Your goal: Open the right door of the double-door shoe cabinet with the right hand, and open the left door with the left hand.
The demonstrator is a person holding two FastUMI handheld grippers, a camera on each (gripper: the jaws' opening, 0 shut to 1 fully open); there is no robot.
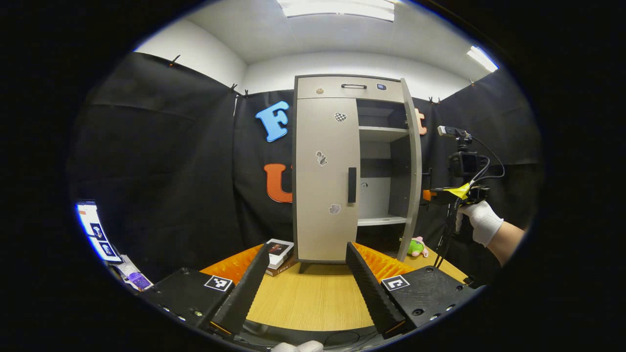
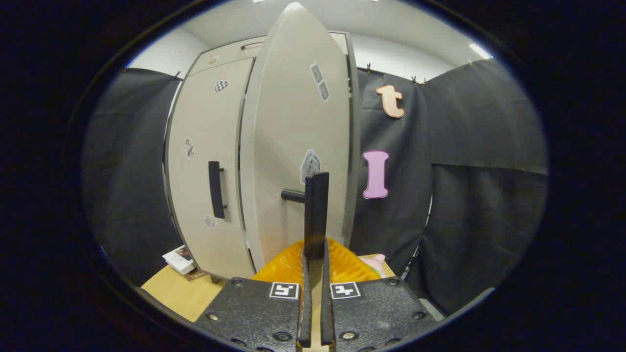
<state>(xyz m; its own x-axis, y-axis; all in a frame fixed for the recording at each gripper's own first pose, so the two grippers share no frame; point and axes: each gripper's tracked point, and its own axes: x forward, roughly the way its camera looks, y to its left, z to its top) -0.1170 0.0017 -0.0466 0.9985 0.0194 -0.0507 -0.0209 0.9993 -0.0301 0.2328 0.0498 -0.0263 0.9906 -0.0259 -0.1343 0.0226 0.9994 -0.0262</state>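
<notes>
The grey shoe cabinet [image 1: 325, 88] stands on the wooden table [image 1: 313, 303]. Its left door [image 1: 325, 181] is closed, with a black handle [image 1: 351, 185]. My left gripper [image 1: 306, 249] is open, short of this door and touching nothing. The right door [image 1: 413, 166] stands swung out, baring the shelves [image 1: 381, 133]. In the right gripper view this right door [image 2: 293, 137] is close ahead, and my right gripper [image 2: 314, 256] is shut on its handle [image 2: 316, 205]. In the left gripper view a gloved hand [image 1: 481, 221] holds the right gripper [image 1: 428, 194] at that door's edge.
Books [image 1: 279, 253] lie on the table left of the cabinet's foot. A green plush toy [image 1: 416, 247] sits under the open door. A lit screen [image 1: 95, 230] stands far left. Black cloth walls close in behind and on both sides.
</notes>
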